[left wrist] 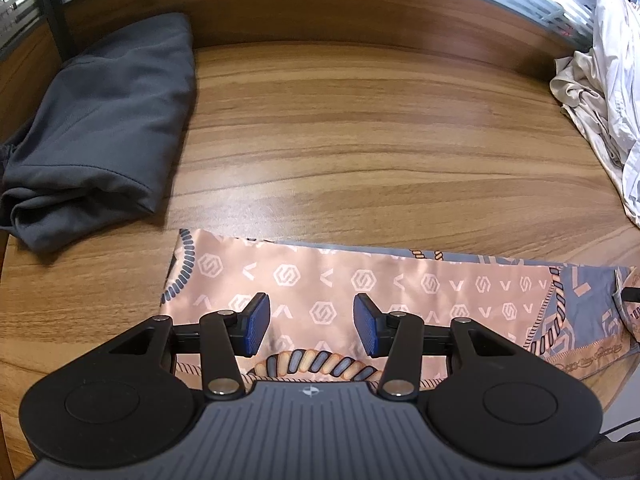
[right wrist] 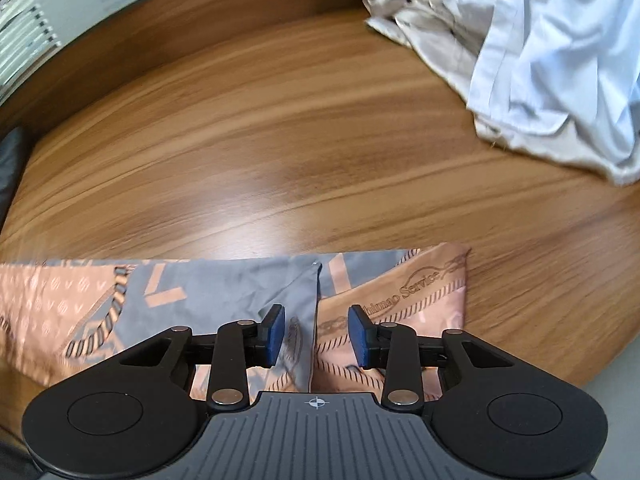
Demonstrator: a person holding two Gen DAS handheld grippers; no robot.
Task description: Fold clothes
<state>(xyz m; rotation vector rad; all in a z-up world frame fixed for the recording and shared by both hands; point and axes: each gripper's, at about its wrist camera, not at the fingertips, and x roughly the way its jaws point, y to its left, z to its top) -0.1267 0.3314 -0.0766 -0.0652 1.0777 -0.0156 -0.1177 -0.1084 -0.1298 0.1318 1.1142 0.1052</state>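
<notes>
Item: patterned scarf [left wrist: 360, 292], pink satin with grey rope-and-logo print, laid flat in a long folded strip along the near edge of the wooden counter [left wrist: 360, 140]. Left tongs [left wrist: 311, 325]: held above the pink, logo-printed portion of the scarf, blue pads [left wrist: 256, 324] set wide apart, nothing gripped. Right tongs [right wrist: 316, 335]: held above the grey-and-pink end of the scarf, pads likewise parted, nothing between them; whether either pair touches the cloth cannot be told. Recorded only in the left wrist view: the scarf's left end with its curved rope border, and a folded dark grey garment [left wrist: 100, 128] lying well apart from it at the counter's left rear; only a dark sliver of that garment is caught at the left margin of the right wrist view. Recorded only in the right wrist view: the scarf's right corner [right wrist: 456, 256] bearing script lettering, and a grey flap with a vertical folded edge [right wrist: 316, 312] running between the pads. Crumpled pile of white and cream clothes [right wrist: 540, 60]: seen in both views, at the right rear. Between scarf, dark garment and pile, a broad stretch of bare wood is seen. The counter is bounded behind by a raised wooden ledge [left wrist: 340, 12].
</notes>
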